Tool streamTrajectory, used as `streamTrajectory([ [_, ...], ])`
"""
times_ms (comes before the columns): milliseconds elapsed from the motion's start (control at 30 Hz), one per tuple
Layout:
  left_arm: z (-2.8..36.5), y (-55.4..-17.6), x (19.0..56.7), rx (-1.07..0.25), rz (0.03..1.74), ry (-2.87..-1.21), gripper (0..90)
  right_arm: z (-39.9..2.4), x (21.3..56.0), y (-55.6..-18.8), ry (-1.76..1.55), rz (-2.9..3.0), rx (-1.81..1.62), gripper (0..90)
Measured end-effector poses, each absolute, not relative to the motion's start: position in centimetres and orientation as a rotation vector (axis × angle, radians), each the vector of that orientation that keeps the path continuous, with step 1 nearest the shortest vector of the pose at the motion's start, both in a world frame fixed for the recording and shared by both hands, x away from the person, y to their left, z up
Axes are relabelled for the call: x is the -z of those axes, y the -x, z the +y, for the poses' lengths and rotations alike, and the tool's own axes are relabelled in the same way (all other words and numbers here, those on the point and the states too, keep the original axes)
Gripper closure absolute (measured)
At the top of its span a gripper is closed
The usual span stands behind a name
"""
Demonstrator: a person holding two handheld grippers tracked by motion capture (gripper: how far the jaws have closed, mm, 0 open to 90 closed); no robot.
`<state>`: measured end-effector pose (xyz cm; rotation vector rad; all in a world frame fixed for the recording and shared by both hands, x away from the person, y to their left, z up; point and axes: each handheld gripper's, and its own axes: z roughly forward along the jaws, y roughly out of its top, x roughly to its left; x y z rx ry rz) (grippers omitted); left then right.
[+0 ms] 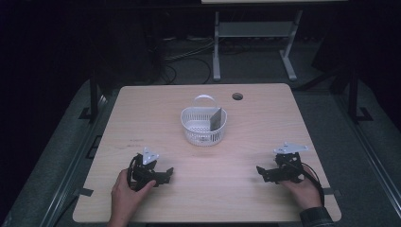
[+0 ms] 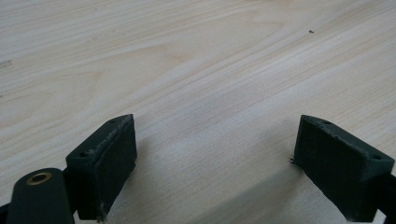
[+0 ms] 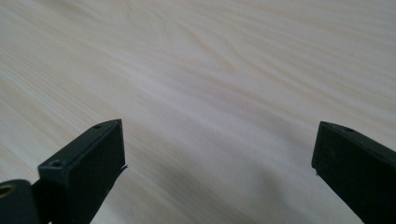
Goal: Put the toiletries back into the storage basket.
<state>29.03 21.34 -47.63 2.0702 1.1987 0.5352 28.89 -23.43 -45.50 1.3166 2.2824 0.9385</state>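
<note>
A white basket (image 1: pixel 204 125) with slotted sides and an arched handle stands upright on the wooden surface (image 1: pixel 142 113), a little beyond the middle and well apart from both hands. A thin grey card (image 1: pixel 216 118) leans on edge inside it, against the right part of the wall. The left gripper (image 1: pixel 166 172) rests low on the near-left part of the surface, its fingers (image 2: pixel 105 151) pointing right and spread wide with nothing but bare wood between them. The right gripper (image 1: pixel 261 171) rests on the near-right part, its fingers (image 3: pixel 88 161) pointing left toward the other hand, equally parted and holding nothing. The basket lies forward of both, up the middle line between them: ahead and to the right of the left gripper, ahead and to the left of the right one. Neither pair of fingers is aimed at it; each would have to turn away from the other hand and swing forward to face it. The distances look about even, with the left gripper perhaps a shade nearer, though the card sits on the side toward the right gripper. The handle arches over the far part of the rim, so a reach from the near side would meet the open mouth first. The work seems to be at its very start.
</note>
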Motion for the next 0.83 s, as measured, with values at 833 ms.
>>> streamTrajectory([
  [833,21.3,-29.0,47.6,-0.535,1.195,-2.072,12.2,-24.9,48.3,-27.9,-1.383,2.215,-0.919,0.0],
])
